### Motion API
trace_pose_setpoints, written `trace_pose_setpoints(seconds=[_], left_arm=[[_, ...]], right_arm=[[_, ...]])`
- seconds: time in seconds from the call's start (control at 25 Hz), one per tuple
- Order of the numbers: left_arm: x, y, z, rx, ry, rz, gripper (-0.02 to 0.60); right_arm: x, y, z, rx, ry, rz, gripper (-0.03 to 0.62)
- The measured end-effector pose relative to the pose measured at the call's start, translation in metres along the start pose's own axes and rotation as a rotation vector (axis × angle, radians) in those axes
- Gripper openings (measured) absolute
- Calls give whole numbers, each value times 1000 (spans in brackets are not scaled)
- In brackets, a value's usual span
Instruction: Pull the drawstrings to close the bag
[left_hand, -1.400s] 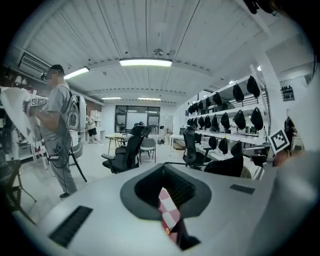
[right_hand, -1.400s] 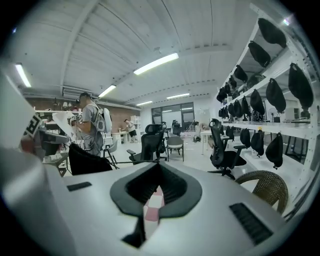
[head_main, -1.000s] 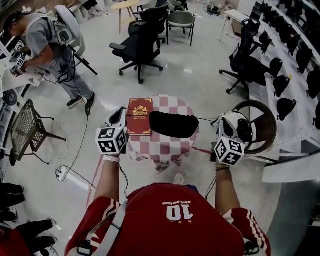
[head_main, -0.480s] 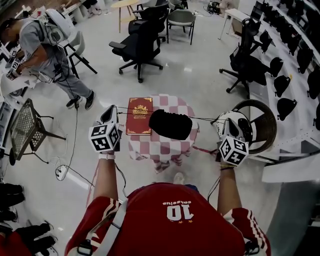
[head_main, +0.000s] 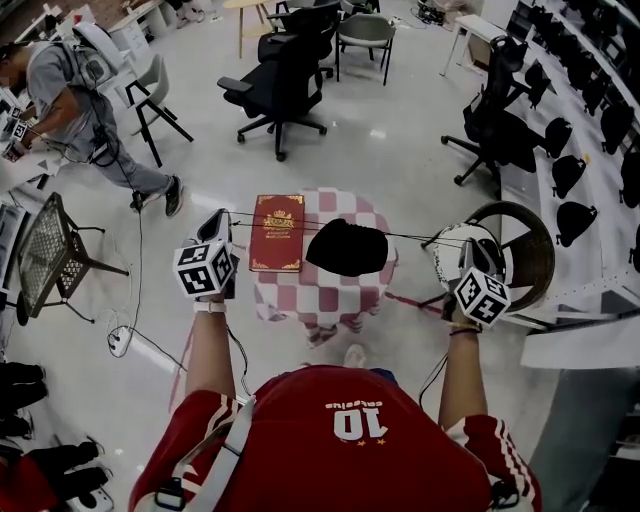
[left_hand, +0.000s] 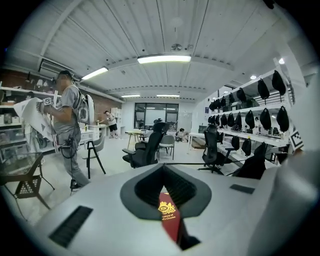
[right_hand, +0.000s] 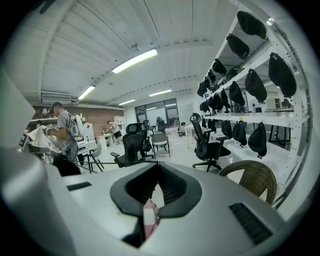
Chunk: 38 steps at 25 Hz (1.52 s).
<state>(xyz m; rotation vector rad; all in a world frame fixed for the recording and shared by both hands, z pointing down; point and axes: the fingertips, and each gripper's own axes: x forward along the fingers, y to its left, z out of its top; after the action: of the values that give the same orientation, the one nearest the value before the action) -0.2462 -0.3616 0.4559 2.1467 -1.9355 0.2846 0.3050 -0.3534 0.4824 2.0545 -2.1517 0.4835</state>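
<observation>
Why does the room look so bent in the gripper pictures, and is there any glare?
Left gripper view: the wide lens bows the ceiling light, corners go black. Right gripper view: the shelves curve likewise. Head view: glare patches on the floor.

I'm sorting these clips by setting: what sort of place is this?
Likely an open office or lab workspace: rolling office chairs, wall shelves hung with rows of black bags, and another person working nearby.

This is looking like a lab workroom: office chairs (head_main: 280, 85) are standing about a glossy floor (head_main: 400, 150), black bags (right_hand: 257, 140) are hanging along wall shelves (right_hand: 260, 116), strip lights (left_hand: 164, 59) are glowing overhead, and another person (head_main: 70, 85) wearing a backpack rig is working nearby.
</observation>
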Motion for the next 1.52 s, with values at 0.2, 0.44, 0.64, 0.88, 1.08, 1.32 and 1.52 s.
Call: trace_pose_setpoints(seconds=[0.2, 0.44, 0.64, 0.88, 1.08, 1.32, 1.52], left_arm=[[46, 4, 8, -44, 2, 9, 9], [69, -3, 63, -62, -96, 5, 9], [72, 26, 17, -139, -28, 90, 9], [70, 9, -72, -143, 177, 42, 9], [61, -1, -86, -158, 186, 7, 9], [52, -6, -89, -161, 178, -38, 9], [47, -4, -91, -146, 185, -52, 9]], right_arm=[[41, 4, 15, -37, -3, 21, 18], [71, 25, 53, -58, -57, 85, 18], [85, 54, -11, -66, 88, 188, 18], [80, 71, -95, -54, 272, 274, 18], [69, 72, -113, -44, 290, 265, 18], [59, 78, -124, -30, 292, 254, 18], [50, 84, -135, -39, 308, 260, 20]])
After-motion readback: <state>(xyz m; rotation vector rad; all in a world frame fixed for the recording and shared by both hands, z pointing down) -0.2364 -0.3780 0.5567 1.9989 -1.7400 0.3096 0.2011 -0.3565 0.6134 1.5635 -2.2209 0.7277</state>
